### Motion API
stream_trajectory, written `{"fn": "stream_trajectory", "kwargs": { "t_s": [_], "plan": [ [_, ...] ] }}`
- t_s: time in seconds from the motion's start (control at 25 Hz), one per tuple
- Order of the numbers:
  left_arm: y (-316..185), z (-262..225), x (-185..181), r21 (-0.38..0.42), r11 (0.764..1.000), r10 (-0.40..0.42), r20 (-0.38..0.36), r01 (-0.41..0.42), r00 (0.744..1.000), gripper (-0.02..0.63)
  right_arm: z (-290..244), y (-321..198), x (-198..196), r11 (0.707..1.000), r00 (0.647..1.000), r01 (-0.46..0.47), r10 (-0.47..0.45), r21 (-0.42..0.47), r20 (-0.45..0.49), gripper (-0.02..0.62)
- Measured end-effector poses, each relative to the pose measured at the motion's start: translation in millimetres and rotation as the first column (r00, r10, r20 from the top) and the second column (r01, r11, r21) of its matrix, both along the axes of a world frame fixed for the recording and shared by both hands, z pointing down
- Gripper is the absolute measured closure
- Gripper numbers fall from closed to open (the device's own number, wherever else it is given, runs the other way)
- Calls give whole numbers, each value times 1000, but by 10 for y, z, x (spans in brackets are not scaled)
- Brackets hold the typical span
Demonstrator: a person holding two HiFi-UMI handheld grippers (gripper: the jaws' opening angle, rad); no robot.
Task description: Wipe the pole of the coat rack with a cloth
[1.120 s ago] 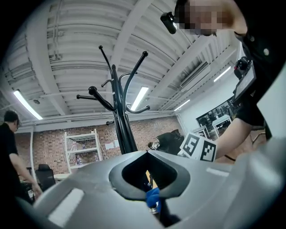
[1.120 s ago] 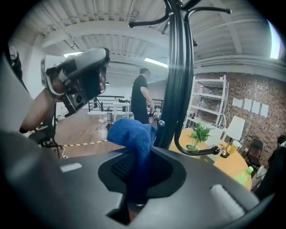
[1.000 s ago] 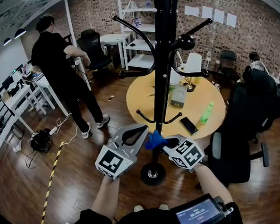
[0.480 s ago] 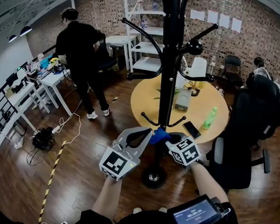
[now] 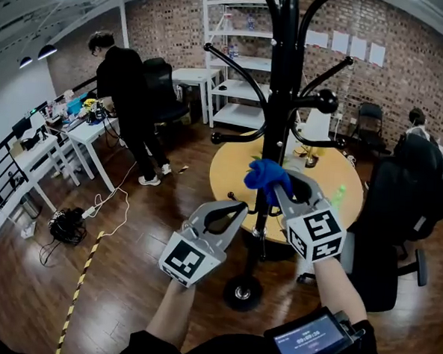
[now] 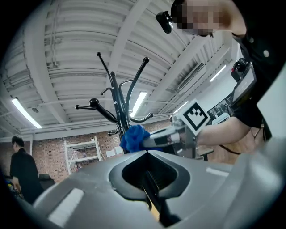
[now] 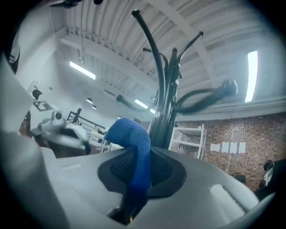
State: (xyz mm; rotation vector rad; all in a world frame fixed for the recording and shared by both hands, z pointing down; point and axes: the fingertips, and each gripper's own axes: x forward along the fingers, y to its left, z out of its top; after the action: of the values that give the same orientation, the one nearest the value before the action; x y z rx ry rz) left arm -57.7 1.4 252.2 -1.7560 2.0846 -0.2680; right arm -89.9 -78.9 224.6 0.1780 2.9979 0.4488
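Observation:
The black coat rack pole (image 5: 280, 101) rises in the middle of the head view, its round base (image 5: 242, 292) on the wood floor. My right gripper (image 5: 272, 184) is shut on a blue cloth (image 5: 264, 174), which is bunched against the pole's left side at mid-height. In the right gripper view the cloth (image 7: 135, 145) hangs out of the shut gripper (image 7: 136, 163) right beside the pole (image 7: 165, 105). My left gripper (image 5: 237, 209) is lower and left of the pole, apart from it. It is shut and empty (image 6: 147, 154), and the left gripper view shows the cloth (image 6: 133, 137) just ahead.
A round yellow table (image 5: 230, 165) with a green bottle (image 5: 339, 193) stands behind the rack. A black office chair (image 5: 399, 213) is at the right. A person in black (image 5: 129, 92) stands at a white desk (image 5: 82, 130) at the back left. Cables (image 5: 69, 223) lie on the floor.
My right gripper has slid the blue cloth up the pole from near its lower hooks to mid-height. The left gripper stayed low. The person walked further back to the desk.

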Motion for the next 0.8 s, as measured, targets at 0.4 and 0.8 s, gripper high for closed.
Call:
{"fn": "stream_trajectory", "kwargs": {
  "t_s": [0.4,0.8],
  "plan": [
    [-38,-522,3,53,998,35,141,-43,989,603,-1495,175,344,998,938,30,-50,64,344,545],
    [-25,-598,61,44,998,47,159,-54,986,603,-2029,680,1126,979,848,146,-199,145,491,545]
  ]
}}
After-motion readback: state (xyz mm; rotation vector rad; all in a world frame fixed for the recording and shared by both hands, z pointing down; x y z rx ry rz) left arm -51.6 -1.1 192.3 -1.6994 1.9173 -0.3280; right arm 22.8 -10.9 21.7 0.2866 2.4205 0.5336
